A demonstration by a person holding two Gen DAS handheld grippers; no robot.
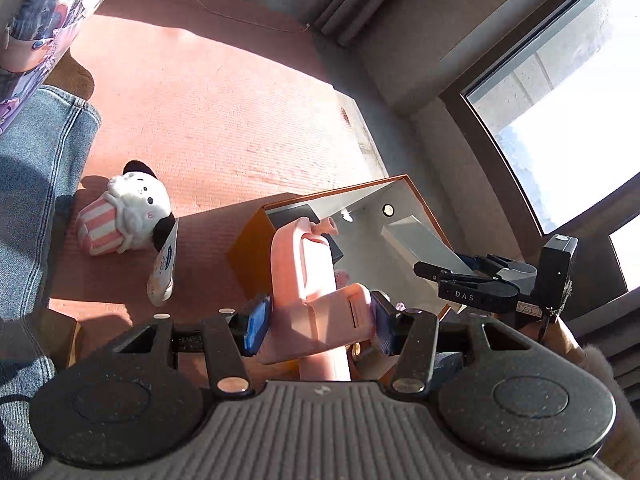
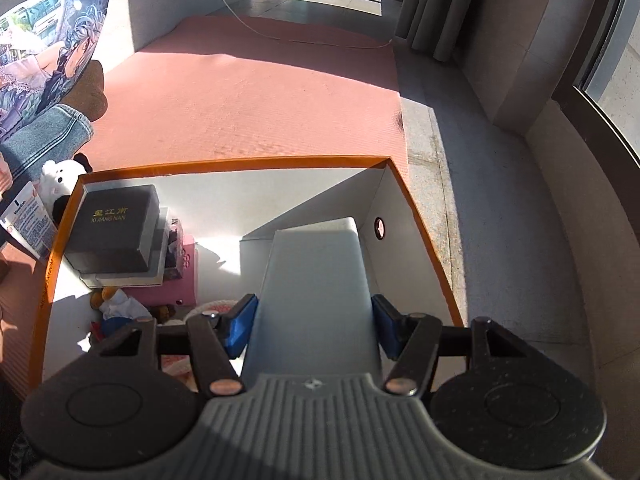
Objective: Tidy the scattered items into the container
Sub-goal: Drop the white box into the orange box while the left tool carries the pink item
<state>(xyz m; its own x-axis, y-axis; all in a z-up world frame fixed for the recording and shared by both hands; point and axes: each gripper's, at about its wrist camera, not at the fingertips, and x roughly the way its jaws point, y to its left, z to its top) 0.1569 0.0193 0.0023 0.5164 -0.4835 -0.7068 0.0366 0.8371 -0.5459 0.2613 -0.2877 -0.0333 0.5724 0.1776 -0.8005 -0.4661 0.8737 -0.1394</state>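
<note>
An orange-rimmed box (image 2: 224, 162) with a white inside stands on the pink mat; it also shows in the left wrist view (image 1: 245, 256). My left gripper (image 1: 318, 320) is shut on a pink plastic stand (image 1: 312, 276) held over the box's near edge. My right gripper (image 2: 314, 326) is shut on a white flat box (image 2: 316, 280) held inside the container at its right side; the right gripper also shows in the left wrist view (image 1: 472, 280). A black box (image 2: 114, 228), a pink item (image 2: 188, 272) and small toys (image 2: 116, 308) lie in the container.
A white plush dog with a striped cup (image 1: 128, 212) and a white tube (image 1: 164, 268) lie on the pink mat (image 1: 224, 120) left of the box. A person's denim leg (image 1: 36, 168) is at the left. A window wall (image 1: 560, 100) is to the right.
</note>
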